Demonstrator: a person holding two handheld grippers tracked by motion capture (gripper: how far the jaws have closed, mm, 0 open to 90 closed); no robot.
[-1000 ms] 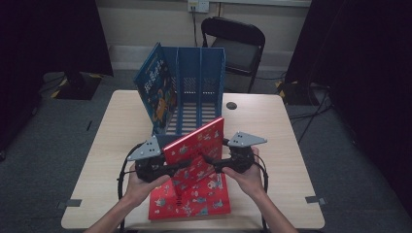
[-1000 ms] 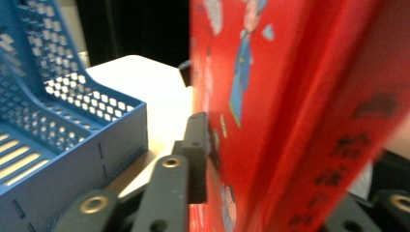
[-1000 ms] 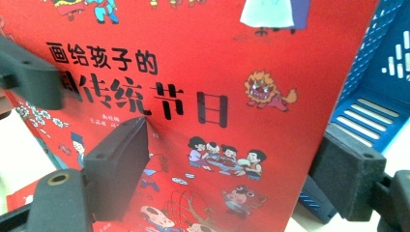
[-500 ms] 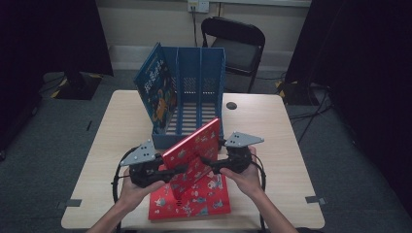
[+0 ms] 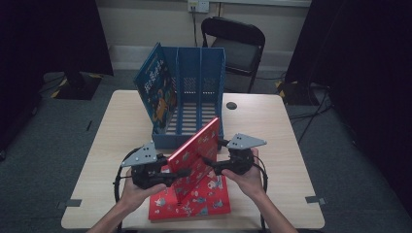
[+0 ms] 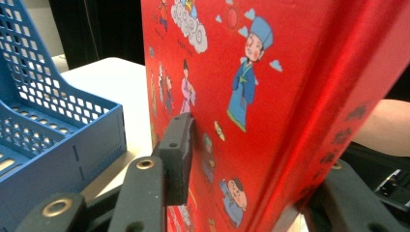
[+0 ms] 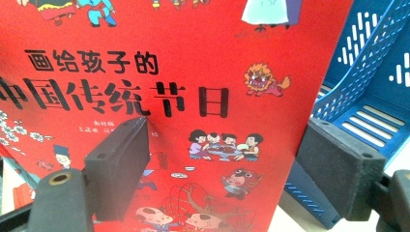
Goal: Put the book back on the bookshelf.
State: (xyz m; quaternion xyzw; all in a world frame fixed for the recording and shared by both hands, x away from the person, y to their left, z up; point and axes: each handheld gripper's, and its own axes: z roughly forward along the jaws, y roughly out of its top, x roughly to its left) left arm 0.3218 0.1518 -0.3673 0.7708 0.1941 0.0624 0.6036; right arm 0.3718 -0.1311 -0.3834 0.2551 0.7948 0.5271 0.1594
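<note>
Red book (image 5: 194,155) stands tilted on edge between my two hands, near the front of the bench (image 5: 272,126), with its low end on another red book (image 5: 204,201) that lies flat. My left gripper (image 5: 177,174) pinches one side and my right gripper (image 5: 210,165) pinches the other. From high up, a blue file rack (image 5: 194,92) sits behind with a blue book (image 5: 154,90) in it. My right gripper view shows big black letters on the cover; my left gripper view shows little cartoon people.
</note>
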